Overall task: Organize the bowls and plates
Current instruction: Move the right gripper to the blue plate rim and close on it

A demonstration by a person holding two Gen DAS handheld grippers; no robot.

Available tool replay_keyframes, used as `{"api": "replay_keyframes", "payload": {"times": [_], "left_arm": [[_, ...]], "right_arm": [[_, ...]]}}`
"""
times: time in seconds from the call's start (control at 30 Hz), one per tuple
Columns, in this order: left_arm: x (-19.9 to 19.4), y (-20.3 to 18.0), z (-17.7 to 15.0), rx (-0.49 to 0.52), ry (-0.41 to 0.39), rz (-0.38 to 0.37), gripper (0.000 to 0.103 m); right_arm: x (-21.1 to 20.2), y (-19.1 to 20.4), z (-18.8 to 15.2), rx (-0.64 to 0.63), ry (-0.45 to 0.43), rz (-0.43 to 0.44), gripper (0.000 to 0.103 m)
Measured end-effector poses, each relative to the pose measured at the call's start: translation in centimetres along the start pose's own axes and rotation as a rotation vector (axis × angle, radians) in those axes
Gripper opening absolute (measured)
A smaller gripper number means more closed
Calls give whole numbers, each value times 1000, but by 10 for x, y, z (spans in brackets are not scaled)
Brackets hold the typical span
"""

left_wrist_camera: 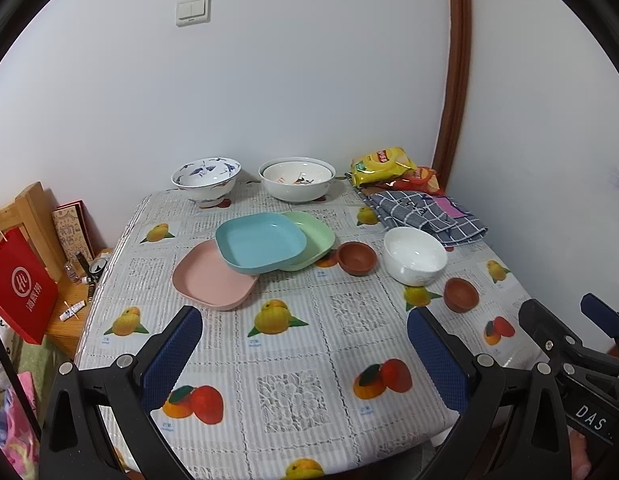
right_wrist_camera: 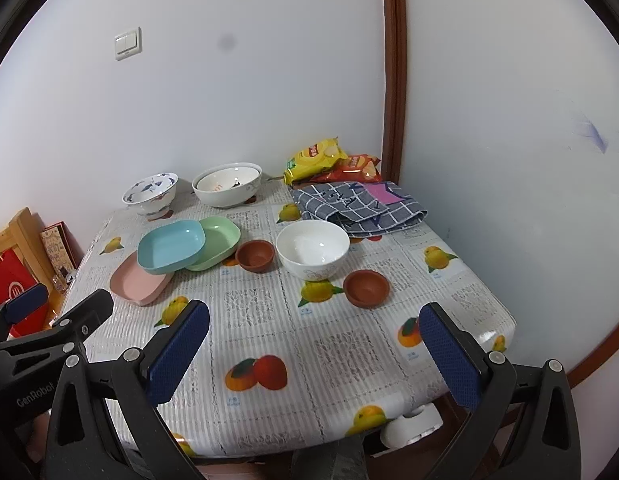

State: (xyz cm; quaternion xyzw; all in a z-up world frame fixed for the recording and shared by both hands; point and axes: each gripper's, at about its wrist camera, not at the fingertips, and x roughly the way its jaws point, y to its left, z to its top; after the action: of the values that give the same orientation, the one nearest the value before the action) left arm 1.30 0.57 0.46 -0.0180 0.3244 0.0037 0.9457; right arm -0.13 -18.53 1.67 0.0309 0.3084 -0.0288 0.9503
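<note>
in the left wrist view we see our left gripper (left_wrist_camera: 303, 354) spread wide above the near edge of the fruit-print tablecloth (left_wrist_camera: 293, 344), holding nothing. at far right the right gripper (left_wrist_camera: 569, 330) shows a label reading "das". mid-table, a square blue plastic plate (left_wrist_camera: 261, 246) rests tilted on a pink plate (left_wrist_camera: 209, 280) and a green plate (left_wrist_camera: 315, 236). a red paper bag (left_wrist_camera: 19, 284) with white characters hangs at left.

in the right wrist view our right gripper (right_wrist_camera: 315, 354) is equally spread and empty; "genrobot" marks the left gripper's body. a plain white bowl (right_wrist_camera: 312, 249) sits between two small brown clay bowls (right_wrist_camera: 254, 255). white walls meet at a brown wooden trim (right_wrist_camera: 393, 92).
</note>
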Motion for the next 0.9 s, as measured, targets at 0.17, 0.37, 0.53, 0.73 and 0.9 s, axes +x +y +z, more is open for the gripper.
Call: {"api": "replay_keyframes", "payload": {"times": [0.17, 0.37, 0.53, 0.73, 0.9], "left_arm": [[20, 5, 17, -8, 37, 17, 103], [39, 21, 43, -13, 39, 34, 103], [67, 45, 64, -33, 61, 68, 102], [108, 75, 83, -68, 99, 118, 99], [141, 99, 95, -90, 122, 148, 99]], "right_arm": [[15, -5, 12, 54, -1, 55, 103], [42, 0, 42, 87, 19, 129, 103], [65, 18, 69, 47, 24, 187, 103], [111, 48, 98, -1, 50, 222, 103], [156, 76, 119, -45, 92, 249, 103]]}}
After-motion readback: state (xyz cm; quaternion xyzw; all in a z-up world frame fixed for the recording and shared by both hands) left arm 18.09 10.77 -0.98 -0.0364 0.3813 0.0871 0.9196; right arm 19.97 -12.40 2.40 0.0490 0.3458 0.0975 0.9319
